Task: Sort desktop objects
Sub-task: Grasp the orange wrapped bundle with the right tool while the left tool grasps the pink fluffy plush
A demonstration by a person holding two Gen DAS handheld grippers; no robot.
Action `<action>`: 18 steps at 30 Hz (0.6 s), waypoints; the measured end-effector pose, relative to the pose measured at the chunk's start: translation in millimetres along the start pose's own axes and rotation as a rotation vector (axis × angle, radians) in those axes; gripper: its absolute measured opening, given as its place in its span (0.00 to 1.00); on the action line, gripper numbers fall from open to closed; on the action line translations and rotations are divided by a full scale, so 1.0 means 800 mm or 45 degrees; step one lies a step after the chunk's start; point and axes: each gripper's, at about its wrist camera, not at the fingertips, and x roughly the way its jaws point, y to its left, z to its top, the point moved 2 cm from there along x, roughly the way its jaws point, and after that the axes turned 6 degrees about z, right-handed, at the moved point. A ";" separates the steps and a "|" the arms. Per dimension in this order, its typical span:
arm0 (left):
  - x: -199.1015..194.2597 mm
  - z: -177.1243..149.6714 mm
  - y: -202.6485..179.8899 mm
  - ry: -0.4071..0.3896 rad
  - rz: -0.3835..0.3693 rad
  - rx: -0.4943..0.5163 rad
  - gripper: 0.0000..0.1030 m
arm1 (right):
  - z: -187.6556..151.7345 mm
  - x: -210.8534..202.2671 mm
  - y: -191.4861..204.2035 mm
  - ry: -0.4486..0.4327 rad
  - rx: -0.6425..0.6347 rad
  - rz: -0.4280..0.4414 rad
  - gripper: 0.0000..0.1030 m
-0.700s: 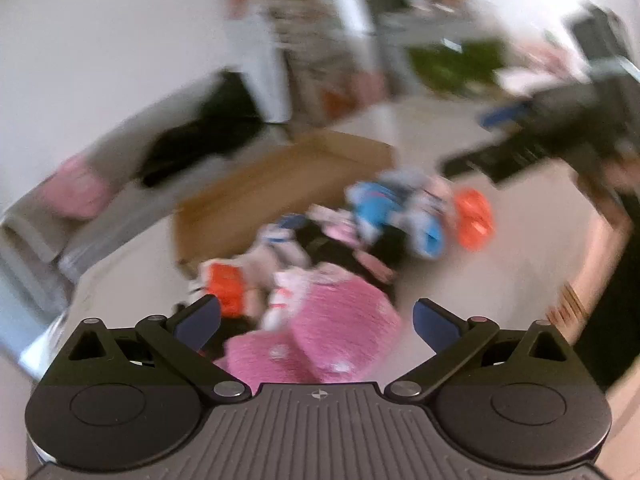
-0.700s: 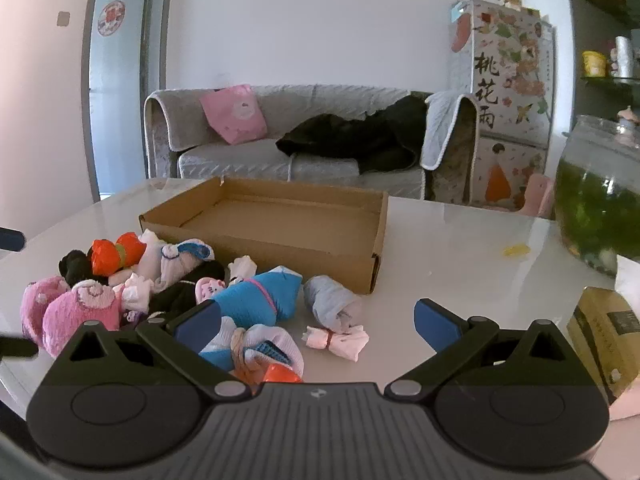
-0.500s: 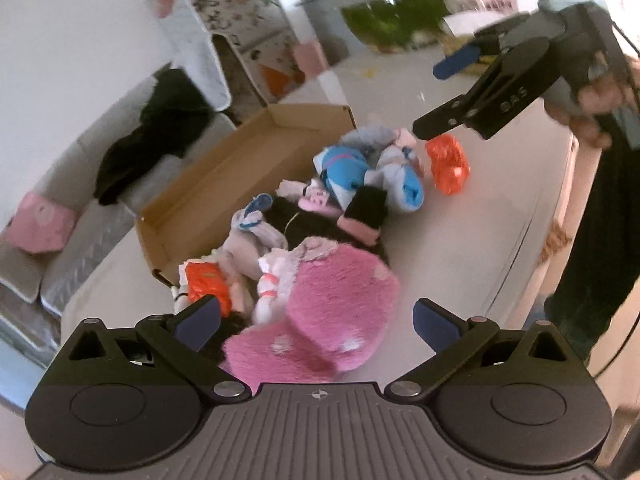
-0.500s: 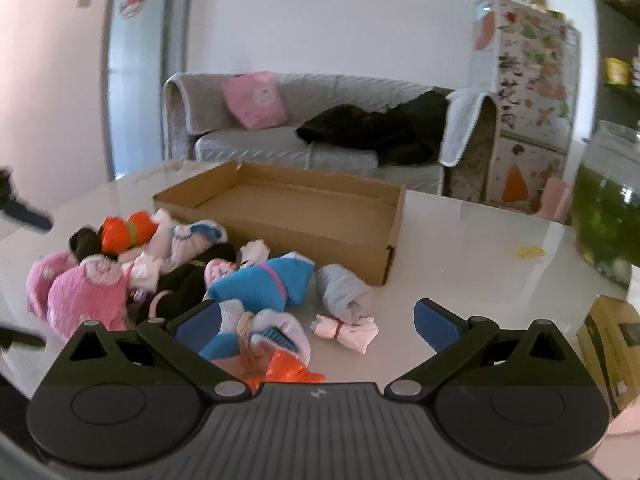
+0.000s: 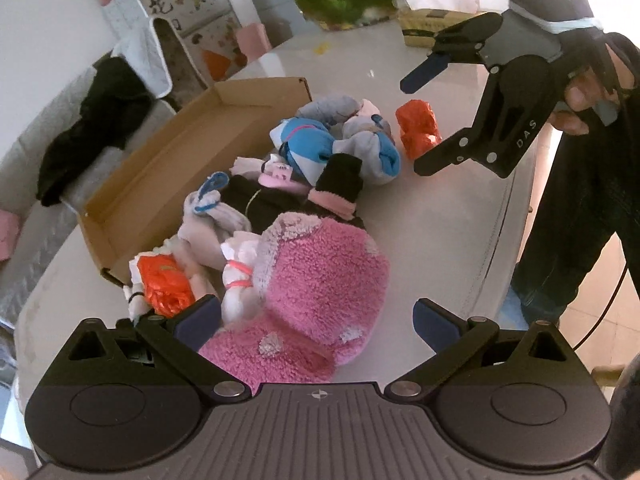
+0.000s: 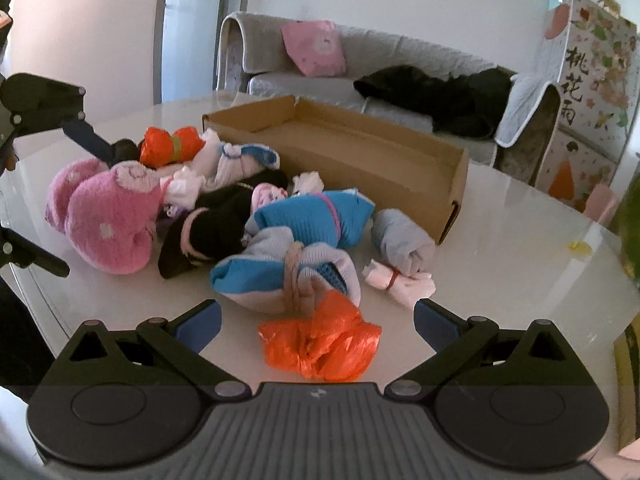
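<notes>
Pink fleece is what fills the view under our left gripper: the fluffy pink sock bundle lies at the near end of the heap, close to the table edge, and both jaws stand wide apart with nothing pressed between them. Our right gripper is just as wide and empty, hanging over the crumpled orange plastic bag at the other end of the heap.

We judge the step in hand to be a first pick from each end, with the empty cardboard box along the far side of the heap as the likely place for them.

To do it well, we should bring each gripper down until the pads straddle the middle of its bundle, not a loose corner, and close only then. The pink bundle is soft and wide, so we take it across its narrower waist and squeeze firmly. The bag is thin and slippery; we gather a thick fold. The blue and grey tied sock roll touches the bag, so we lift straight up to avoid dragging it along.
</notes>
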 end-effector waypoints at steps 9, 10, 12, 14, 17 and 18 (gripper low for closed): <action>0.036 -0.002 0.013 0.129 -0.062 -0.024 0.99 | -0.006 0.004 -0.001 0.056 0.034 0.024 0.82; 0.037 -0.002 0.014 0.136 -0.067 -0.033 0.99 | -0.004 0.009 -0.004 0.063 0.035 0.025 0.76; 0.037 -0.002 0.016 0.143 -0.074 -0.044 0.99 | -0.006 0.011 -0.008 0.081 0.043 0.026 0.74; 0.035 -0.003 0.017 0.142 -0.084 -0.056 0.99 | -0.006 0.015 -0.010 0.086 0.057 0.037 0.73; 0.032 -0.006 0.020 0.141 -0.117 -0.111 0.93 | -0.009 0.014 -0.016 0.084 0.097 0.075 0.67; 0.031 -0.008 0.024 0.141 -0.134 -0.141 0.88 | -0.010 0.014 -0.018 0.083 0.113 0.089 0.62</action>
